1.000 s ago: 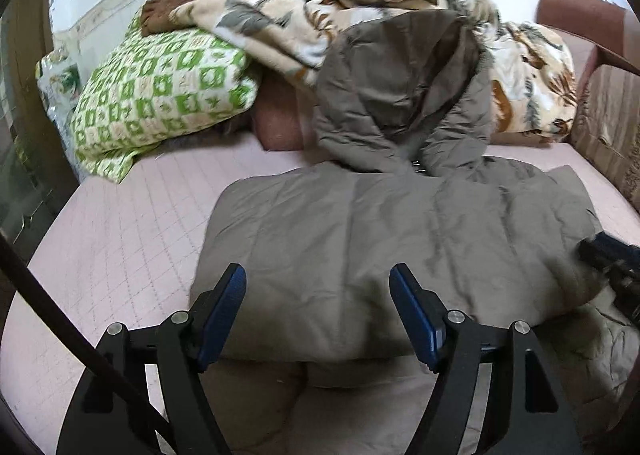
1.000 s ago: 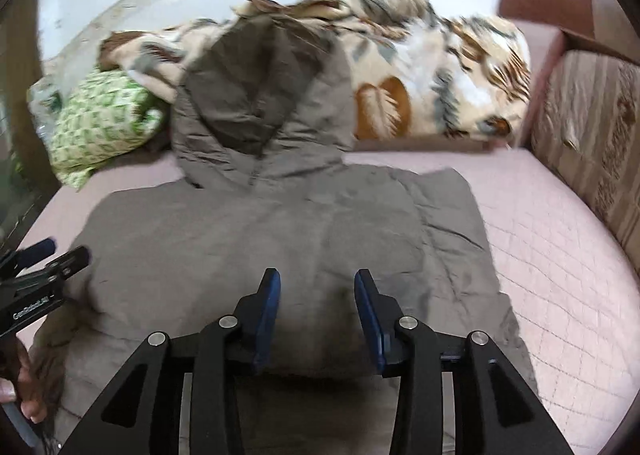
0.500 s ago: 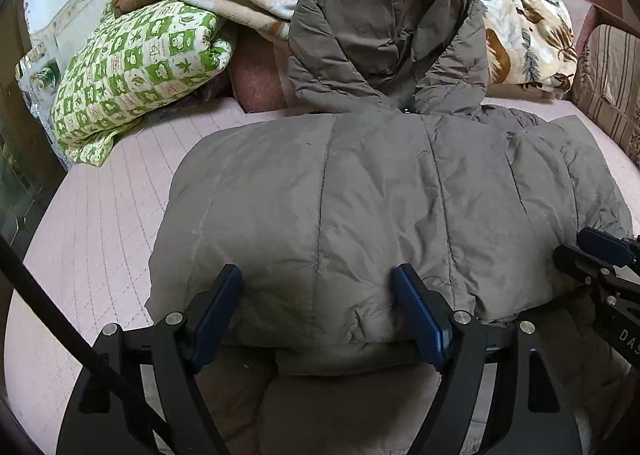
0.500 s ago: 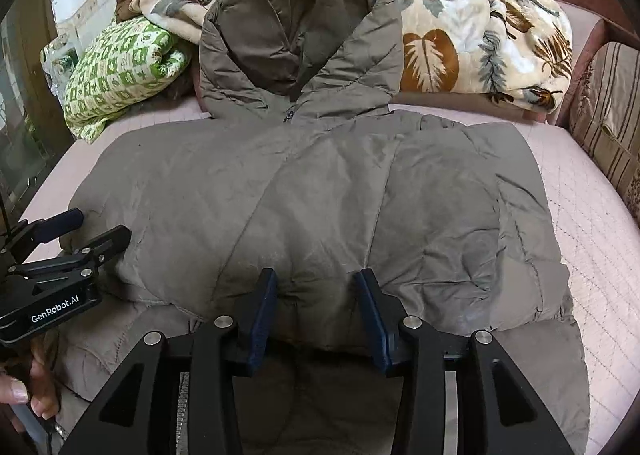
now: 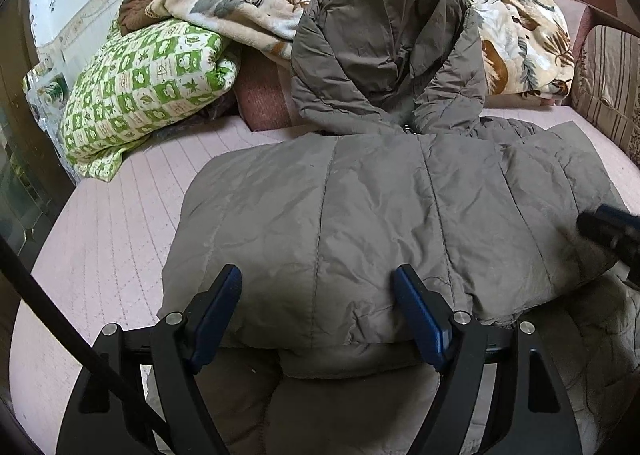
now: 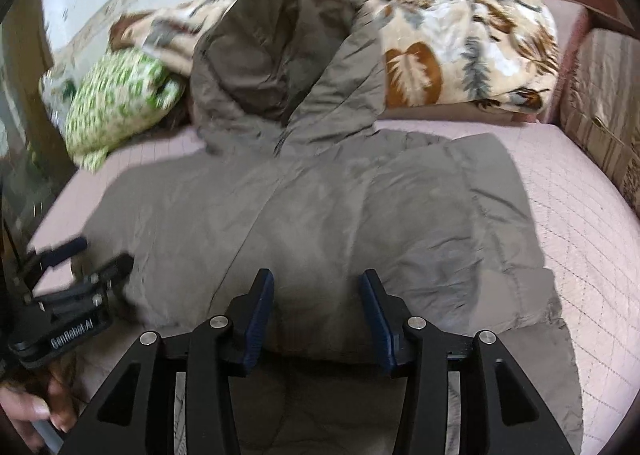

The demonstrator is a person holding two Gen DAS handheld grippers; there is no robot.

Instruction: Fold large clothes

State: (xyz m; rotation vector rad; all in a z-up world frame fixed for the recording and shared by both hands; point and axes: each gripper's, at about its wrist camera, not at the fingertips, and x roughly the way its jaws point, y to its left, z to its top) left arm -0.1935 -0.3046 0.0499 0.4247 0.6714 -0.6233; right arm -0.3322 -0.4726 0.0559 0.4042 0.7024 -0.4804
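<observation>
A large olive-grey padded hooded coat (image 5: pixel 380 215) lies folded over on the pink bed, its hood (image 5: pixel 384 47) propped against the bedding behind. It also shows in the right wrist view (image 6: pixel 320 223). My left gripper (image 5: pixel 318 311) is open, its blue pads either side of the coat's near folded edge, holding nothing. My right gripper (image 6: pixel 316 315) is open over the coat's near edge, holding nothing. The left gripper shows at the left of the right wrist view (image 6: pixel 76 271). The right gripper's tip shows at the right edge of the left wrist view (image 5: pixel 612 227).
A green-and-white checked pillow (image 5: pixel 144 91) lies at the back left. A leaf-print blanket (image 6: pixel 464 55) is piled along the back wall. A striped sofa arm (image 5: pixel 608 83) bounds the right side. The pink quilted mattress (image 6: pixel 580 223) shows around the coat.
Both grippers pulled back and rose slightly from the coat; the coat looks smaller and farther. The right wrist view is blurred with motion. Both jaws stayed open.
</observation>
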